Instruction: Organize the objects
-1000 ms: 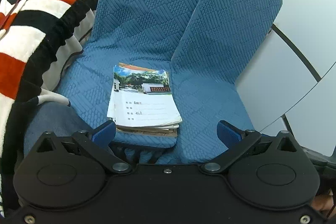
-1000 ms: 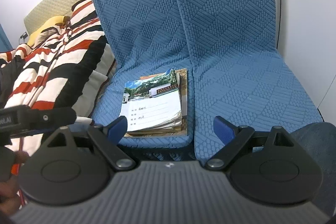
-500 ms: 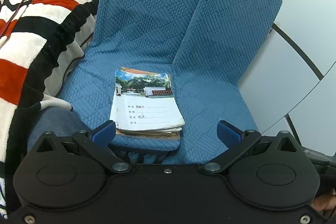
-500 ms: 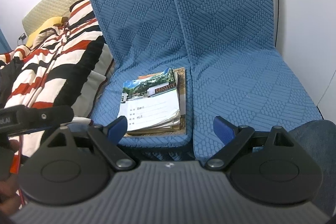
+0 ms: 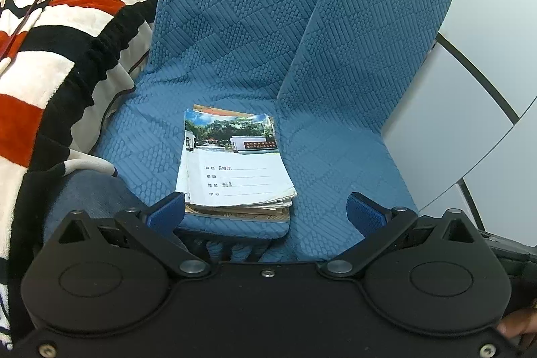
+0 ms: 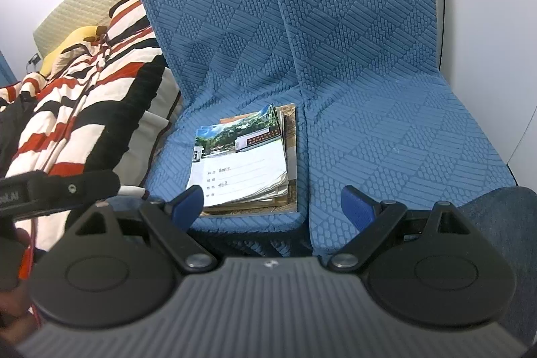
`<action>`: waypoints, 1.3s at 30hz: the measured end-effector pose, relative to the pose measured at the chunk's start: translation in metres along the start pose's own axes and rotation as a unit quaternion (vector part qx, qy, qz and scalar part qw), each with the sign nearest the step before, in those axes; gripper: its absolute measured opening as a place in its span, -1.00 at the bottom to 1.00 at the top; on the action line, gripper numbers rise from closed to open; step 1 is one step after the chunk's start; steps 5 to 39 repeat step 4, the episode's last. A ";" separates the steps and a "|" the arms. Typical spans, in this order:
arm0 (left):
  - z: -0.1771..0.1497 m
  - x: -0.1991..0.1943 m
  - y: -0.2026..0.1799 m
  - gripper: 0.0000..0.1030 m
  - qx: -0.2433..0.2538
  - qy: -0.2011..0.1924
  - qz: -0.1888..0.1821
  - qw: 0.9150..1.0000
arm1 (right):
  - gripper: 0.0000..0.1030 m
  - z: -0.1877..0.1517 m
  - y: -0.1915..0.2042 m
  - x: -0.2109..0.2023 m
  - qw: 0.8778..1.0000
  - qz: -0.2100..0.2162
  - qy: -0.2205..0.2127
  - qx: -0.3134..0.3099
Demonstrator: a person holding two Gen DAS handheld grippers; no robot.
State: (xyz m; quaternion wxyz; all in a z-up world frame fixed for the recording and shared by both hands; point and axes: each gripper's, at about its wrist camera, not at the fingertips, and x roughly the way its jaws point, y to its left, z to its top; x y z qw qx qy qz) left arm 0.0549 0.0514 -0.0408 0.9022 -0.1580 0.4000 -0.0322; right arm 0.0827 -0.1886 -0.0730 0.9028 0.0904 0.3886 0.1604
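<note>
1. The stack of notebooks [image 5: 235, 170] lies flat on the seat of the left blue cushion [image 5: 214, 32], its right edge close to the seam with the right blue cushion [image 5: 365, 62]. The top booklet, with a photo cover and a blank name form, sits slightly askew, and loose page edges fan out on the near side, so the pile likely needs squaring or moving.
2. The left gripper [image 5: 265, 212] hovers just short of the stack's near edge, its jaws spread wide with nothing between them; 1 blue pad is close to the stack's near-left corner, though contact cannot be told.
3. The right gripper [image 6: 272, 205] is likewise wide open and empty, aimed down at the same near edge.
4. Both seem poised for a 2-sided approach, since a floppy pile would sag in 1 grip.
5. A striped blanket [image 5: 57, 32] is heaped to the left, apart from the stack.
</note>
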 end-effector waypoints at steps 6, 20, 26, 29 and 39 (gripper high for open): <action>0.000 0.001 0.001 0.99 -0.003 0.002 -0.002 1.000 | 0.75 0.000 0.000 0.000 1.000 0.000 0.001 0.000; 0.000 0.001 0.001 0.99 -0.003 0.002 -0.002 1.000 | 0.75 0.000 0.000 0.000 1.000 0.000 0.001 0.000; 0.000 0.001 0.001 0.99 -0.003 0.002 -0.002 1.000 | 0.75 0.000 0.000 0.000 1.000 0.000 0.001 0.000; 0.000 0.001 0.001 0.99 -0.003 0.002 -0.002 1.000 | 0.75 0.000 0.000 0.000 1.000 0.000 0.001 0.000; 0.000 0.001 0.001 0.99 -0.003 0.002 -0.002 1.000 | 0.75 0.000 0.000 0.000 1.000 0.000 0.001 0.000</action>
